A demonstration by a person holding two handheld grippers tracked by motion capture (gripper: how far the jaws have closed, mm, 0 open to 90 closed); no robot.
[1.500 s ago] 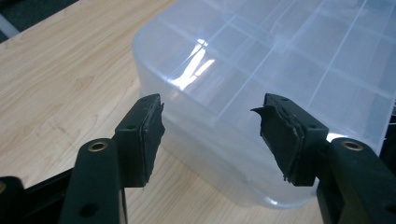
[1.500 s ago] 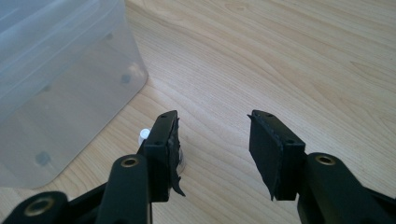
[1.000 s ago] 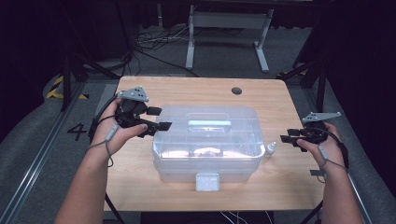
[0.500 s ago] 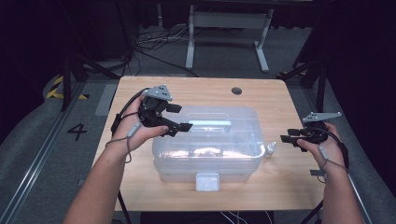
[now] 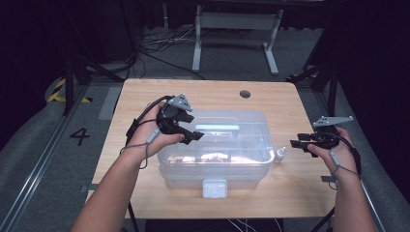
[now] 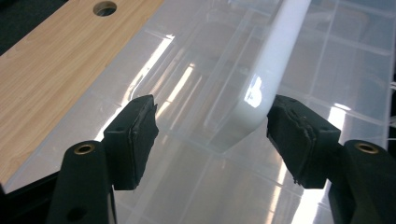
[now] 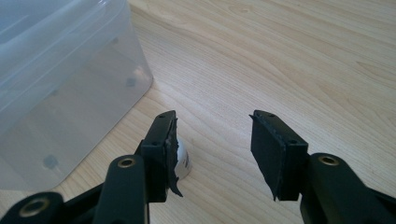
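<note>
Wooden table (image 5: 145, 96) | clear box (image 5: 212, 159) at centre, white handle (image 6: 275, 65) on lid | left hand-held gripper (image 6: 212, 140) over lid, jaws just closing, astride handle end, not touching | right hand-held gripper (image 7: 212, 154) released, beside small bottle (image 5: 280, 154)

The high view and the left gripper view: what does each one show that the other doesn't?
High view alone: both hands, the right gripper, a small white bottle beside the box, the box's front latch and the floor. Left gripper view alone: a close look at the left gripper, its jaws open on either side of the white handle without touching it. Shared: the clear box, its handle, the table and its hole.
</note>
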